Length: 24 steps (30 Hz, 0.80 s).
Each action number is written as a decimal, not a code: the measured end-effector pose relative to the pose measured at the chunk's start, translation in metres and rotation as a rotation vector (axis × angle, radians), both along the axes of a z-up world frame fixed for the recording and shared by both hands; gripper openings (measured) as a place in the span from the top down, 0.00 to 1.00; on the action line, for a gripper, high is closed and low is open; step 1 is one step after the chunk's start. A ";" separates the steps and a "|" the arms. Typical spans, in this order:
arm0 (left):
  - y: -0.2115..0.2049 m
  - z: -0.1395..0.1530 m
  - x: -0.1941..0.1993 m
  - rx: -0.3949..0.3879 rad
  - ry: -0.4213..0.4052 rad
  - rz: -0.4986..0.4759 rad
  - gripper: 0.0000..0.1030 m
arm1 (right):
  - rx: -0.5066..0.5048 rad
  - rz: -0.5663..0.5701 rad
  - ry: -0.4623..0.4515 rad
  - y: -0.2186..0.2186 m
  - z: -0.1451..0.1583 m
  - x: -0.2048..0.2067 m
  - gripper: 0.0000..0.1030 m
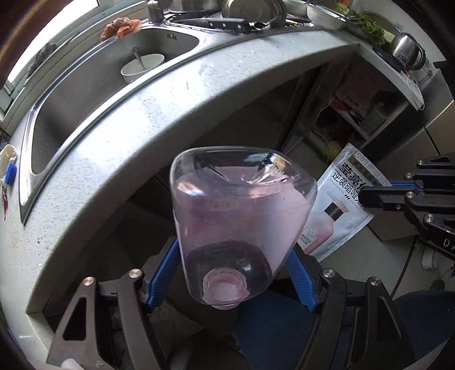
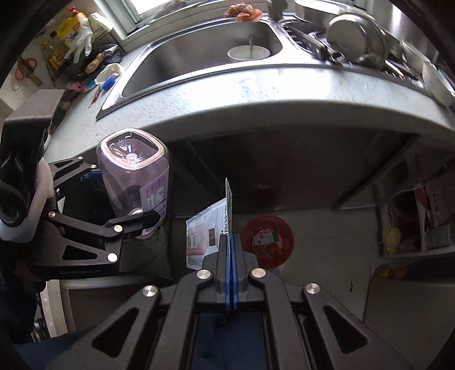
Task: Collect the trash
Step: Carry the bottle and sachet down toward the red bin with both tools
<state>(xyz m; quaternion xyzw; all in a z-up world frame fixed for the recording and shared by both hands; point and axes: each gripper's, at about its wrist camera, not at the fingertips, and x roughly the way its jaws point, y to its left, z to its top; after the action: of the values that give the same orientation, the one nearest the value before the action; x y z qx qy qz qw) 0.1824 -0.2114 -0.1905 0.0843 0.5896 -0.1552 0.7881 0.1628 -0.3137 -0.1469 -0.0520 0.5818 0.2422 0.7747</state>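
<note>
My left gripper (image 1: 236, 267) is shut on an empty clear pinkish plastic bottle (image 1: 241, 216), held neck toward the camera in front of the counter's edge. It also shows in the right wrist view (image 2: 133, 176), held upside down by the left gripper (image 2: 133, 216). My right gripper (image 2: 229, 242) is shut on a flat white-and-pink sachet (image 2: 209, 233), held edge-on below the counter. In the left wrist view the sachet (image 1: 338, 205) shows at the right, pinched by the right gripper (image 1: 369, 197).
A speckled grey counter (image 2: 284, 88) with a steel sink (image 2: 199, 54) holding a white bowl (image 2: 247, 52) and spoon. Knife (image 1: 227, 25), pans and a kettle (image 1: 406, 48) sit at the back. A red bin (image 2: 267, 242) with trash stands on the floor. Open shelves (image 2: 421, 216) lie under the counter to the right.
</note>
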 end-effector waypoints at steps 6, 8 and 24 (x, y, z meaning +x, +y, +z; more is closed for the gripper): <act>-0.025 -0.074 0.007 -0.019 0.021 -0.043 0.31 | -0.018 -0.100 0.052 -0.023 -0.065 0.004 0.99; -0.033 -0.107 0.010 -0.037 0.043 -0.049 0.31 | -0.025 -0.116 0.045 -0.032 -0.094 0.008 0.99; -0.099 -0.345 0.048 -0.073 0.154 -0.102 0.30 | -0.108 -0.274 0.042 -0.092 -0.313 0.033 0.99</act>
<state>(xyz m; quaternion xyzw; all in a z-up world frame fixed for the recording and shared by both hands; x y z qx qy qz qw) 0.2305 -0.3108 -0.5357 0.0731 0.6375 -0.2225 0.7340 0.1958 -0.4055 -0.4601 -0.0086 0.6118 0.1036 0.7841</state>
